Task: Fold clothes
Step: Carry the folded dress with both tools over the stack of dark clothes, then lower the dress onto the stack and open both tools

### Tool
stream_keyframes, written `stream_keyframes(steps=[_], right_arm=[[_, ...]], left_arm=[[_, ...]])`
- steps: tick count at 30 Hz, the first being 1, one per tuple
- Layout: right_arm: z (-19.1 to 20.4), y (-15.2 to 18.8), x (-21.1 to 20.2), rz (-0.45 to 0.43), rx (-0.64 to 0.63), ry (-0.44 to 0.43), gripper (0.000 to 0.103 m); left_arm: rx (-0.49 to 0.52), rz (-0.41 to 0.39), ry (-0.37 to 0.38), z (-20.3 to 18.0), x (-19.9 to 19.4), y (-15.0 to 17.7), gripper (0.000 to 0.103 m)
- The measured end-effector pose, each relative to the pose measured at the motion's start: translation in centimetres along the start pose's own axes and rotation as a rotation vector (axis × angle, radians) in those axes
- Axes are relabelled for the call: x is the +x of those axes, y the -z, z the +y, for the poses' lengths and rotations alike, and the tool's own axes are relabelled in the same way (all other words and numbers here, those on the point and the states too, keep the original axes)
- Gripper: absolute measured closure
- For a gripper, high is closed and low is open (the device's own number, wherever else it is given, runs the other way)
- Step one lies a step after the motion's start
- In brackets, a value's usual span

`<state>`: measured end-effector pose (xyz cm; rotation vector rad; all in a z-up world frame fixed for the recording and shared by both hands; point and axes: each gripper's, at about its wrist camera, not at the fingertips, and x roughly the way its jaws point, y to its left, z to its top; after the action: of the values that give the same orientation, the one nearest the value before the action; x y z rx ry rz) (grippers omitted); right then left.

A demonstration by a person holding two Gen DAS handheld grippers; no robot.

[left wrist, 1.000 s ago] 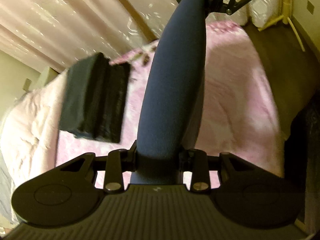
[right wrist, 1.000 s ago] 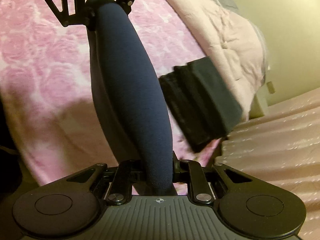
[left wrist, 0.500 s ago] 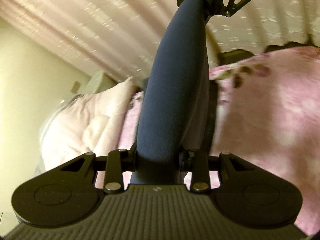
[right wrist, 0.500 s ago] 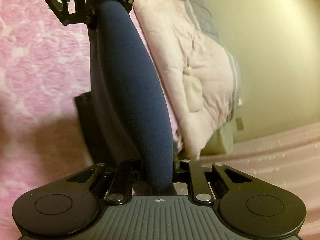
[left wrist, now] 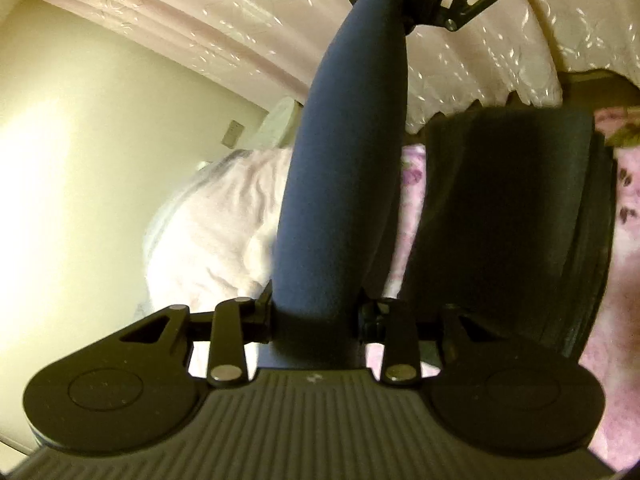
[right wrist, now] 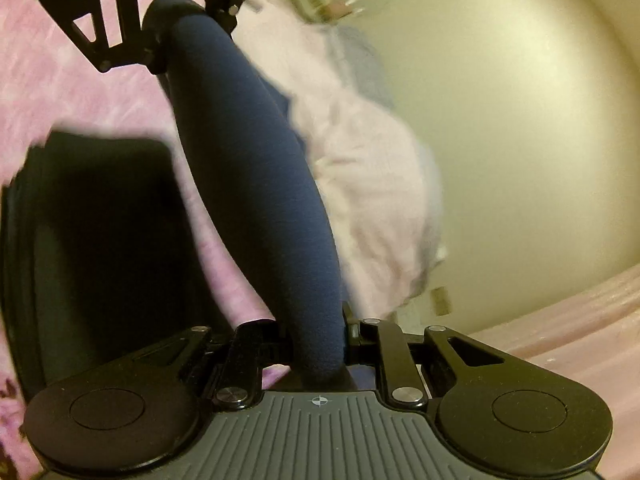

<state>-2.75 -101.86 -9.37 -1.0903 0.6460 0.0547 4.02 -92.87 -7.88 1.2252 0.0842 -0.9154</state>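
Here, both of my claws carry one navy-blue garment [left wrist: 344, 168], folded over into a long padded roll, above a bed spread with a pink floral blanket [left wrist: 624, 240]. In the left wrist view, the left claw [left wrist: 316, 312] is pinched on the near end of the roll, its jaws pressed into the cloth on both sides. The far end runs up to the top of the frame, where the right claw [left wrist: 404, 4] grips it. The right wrist view [right wrist: 256, 184] mirrors this: the right claw [right wrist: 320, 332] is clamped on the roll's near end, with the left claw [right wrist: 160, 28] holding the other end at upper left. The garment hangs taut between the two, clear of the bedding, with a looser layer of the same cloth drooping under it.

Just beside the roll, on the blanket, lies a stack of folded dark clothes [left wrist: 512, 220], blurred at its edges. I see it to the right of the roll from the left claw and to the left [right wrist: 100, 240] from the right one. A pale pink quilt [left wrist: 216, 232] is bunched up at the bed's far side against a cream wall [left wrist: 80, 160]. A pink patterned curtain [left wrist: 240, 20] hangs across the top of the left wrist view.
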Motion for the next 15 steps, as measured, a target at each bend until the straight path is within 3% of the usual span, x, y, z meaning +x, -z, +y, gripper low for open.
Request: stream_keyframes(steps=[2, 3, 5, 7, 11, 15], right_arm=[[3.7, 1.7, 2.0, 0.044, -0.011, -0.118, 0.086], [5.1, 2.3, 2.3, 0.059, -0.019, -0.135, 0.081], [6.0, 2.9, 1.4, 0.036, -0.015, -0.081, 0.081], [5.9, 3.5, 0.3, 0.035, -0.003, -0.059, 0.079], [5.7, 4.7, -1.1, 0.056, 0.009, -0.054, 0.079], [5.6, 3.3, 1.3, 0.086, 0.029, -0.093, 0.093]], left_arm=[[-0.008, 0.034, 0.060, -3.6, 3.0, 1.4, 0.070], [-0.008, 0.066, 0.117, -5.8, 4.6, 2.4, 0.070], [0.012, 0.105, 0.196, -9.4, 6.4, 3.9, 0.066], [0.022, 0.065, 0.138, -10.7, 5.8, 4.6, 0.066], [0.041, 0.019, 0.103, -10.4, 4.3, 6.0, 0.063], [0.081, -0.002, 0.118, -10.6, 4.2, 7.0, 0.065]])
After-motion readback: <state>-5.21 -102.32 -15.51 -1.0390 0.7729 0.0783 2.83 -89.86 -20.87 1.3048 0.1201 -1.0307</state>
